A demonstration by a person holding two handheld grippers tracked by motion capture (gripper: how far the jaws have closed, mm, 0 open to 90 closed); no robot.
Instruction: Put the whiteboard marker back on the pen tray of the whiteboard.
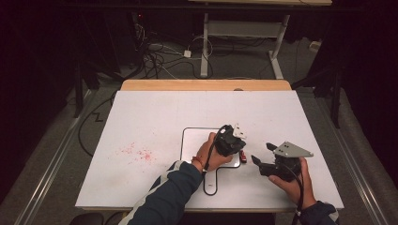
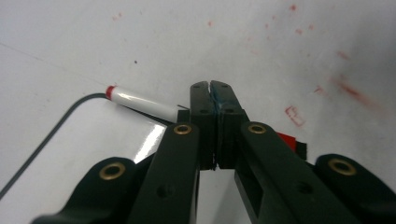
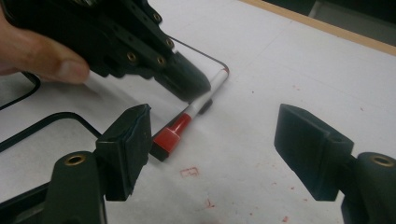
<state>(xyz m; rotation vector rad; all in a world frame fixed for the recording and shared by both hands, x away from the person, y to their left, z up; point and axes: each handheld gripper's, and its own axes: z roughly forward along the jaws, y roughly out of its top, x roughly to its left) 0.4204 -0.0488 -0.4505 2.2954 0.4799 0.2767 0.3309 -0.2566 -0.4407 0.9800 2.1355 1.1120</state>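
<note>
A white marker with a red cap (image 1: 243,156) lies on the table along the right edge of a small whiteboard (image 1: 187,140). My left gripper (image 1: 240,150) points down at it. In the left gripper view the jaws (image 2: 212,88) are pressed flat together, and the marker (image 2: 140,102) passes under their tips with its cap (image 2: 285,138) on the other side. In the right gripper view the left gripper's tip (image 3: 187,84) sits on the middle of the marker (image 3: 187,123). My right gripper (image 1: 263,153) stands open just right of the marker, its jaws (image 3: 217,126) wide apart around bare table.
The whiteboard's dark rim (image 2: 60,123) curves past the marker, and a handle-like loop runs toward the table's front edge (image 1: 210,185). Red ink smudges (image 1: 138,153) mark the white table at left, with more near the marker (image 3: 189,171). A wooden strip (image 1: 206,85) borders the far edge.
</note>
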